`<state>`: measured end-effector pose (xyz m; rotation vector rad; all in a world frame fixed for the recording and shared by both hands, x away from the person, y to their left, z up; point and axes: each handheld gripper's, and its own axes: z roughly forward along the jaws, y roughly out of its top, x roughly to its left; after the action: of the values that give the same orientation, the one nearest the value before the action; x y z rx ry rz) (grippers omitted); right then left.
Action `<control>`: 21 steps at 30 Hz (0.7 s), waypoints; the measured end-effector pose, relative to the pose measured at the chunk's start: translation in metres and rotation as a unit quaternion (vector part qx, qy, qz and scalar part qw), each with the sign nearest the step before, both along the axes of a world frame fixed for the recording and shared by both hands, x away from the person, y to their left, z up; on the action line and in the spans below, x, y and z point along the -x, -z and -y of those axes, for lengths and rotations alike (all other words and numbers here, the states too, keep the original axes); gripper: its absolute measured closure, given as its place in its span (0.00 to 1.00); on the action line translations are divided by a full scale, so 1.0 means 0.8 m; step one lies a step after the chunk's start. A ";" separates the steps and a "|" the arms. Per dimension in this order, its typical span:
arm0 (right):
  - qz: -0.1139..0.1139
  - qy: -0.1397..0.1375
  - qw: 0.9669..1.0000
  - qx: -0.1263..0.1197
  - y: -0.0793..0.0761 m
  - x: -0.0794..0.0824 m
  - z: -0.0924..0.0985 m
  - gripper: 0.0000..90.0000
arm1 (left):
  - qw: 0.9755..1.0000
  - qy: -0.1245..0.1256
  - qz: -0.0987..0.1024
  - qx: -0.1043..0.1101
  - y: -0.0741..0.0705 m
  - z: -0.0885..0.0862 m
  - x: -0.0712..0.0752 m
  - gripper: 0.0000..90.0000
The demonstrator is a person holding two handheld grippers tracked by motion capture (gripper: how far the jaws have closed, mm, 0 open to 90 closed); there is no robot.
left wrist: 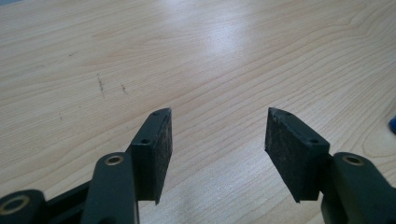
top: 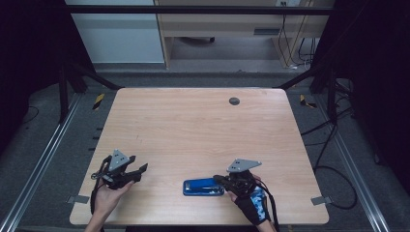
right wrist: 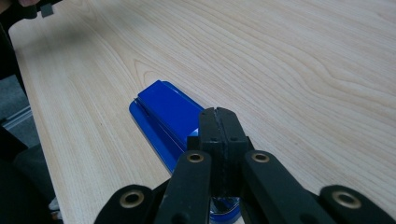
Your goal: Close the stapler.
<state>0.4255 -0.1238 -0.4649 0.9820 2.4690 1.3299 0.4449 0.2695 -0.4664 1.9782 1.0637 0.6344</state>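
1. Your right gripper [right wrist: 219,114] has its jaws fully closed, pad against pad, with nothing between them. It sits just above the near end of the blue flat case [right wrist: 166,116], in the lower middle of the right gripper view. I cannot tell if the tips touch the case or not.
2. The blue flat case [top: 203,187] lies flat on the desk [top: 193,125], in the lower middle of the high view, close to the front edge, with its long side across the frame.
3. If you want to grasp it, I think you must first open the jaws, because closed jaws can only push. Then lower the gripper so one pad comes on each long side.
4. If you want to push, press low and slowly; the case looks smooth and it can slide or turn.
5. Your left gripper [left wrist: 217,133] is open and holds nothing, above bare wood. In the high view the left gripper [top: 142,169] is at the lower left, well apart from the case. Keep it ready to stop the case.
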 end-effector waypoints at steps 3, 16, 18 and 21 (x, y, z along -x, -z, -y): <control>0.011 0.000 1.000 0.003 0.001 0.002 0.000 1.00 | 1.000 0.001 0.000 0.000 0.000 0.000 0.000 0.46; 0.018 -0.009 1.000 -0.025 0.000 0.003 0.003 1.00 | 1.000 0.004 -0.003 0.002 0.001 0.001 -0.001 0.46; 0.028 -0.005 0.999 -0.013 -0.005 0.003 0.003 1.00 | 1.000 0.005 -0.003 0.001 0.002 0.001 -0.002 0.46; 0.037 0.014 0.999 -0.016 -0.007 -0.001 0.011 0.96 | 1.000 0.006 -0.006 -0.001 0.002 0.002 -0.002 0.45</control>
<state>0.4260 -0.1326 -0.4589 0.9526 2.3773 1.3767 0.4468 0.2682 -0.4683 1.9916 1.0586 0.6177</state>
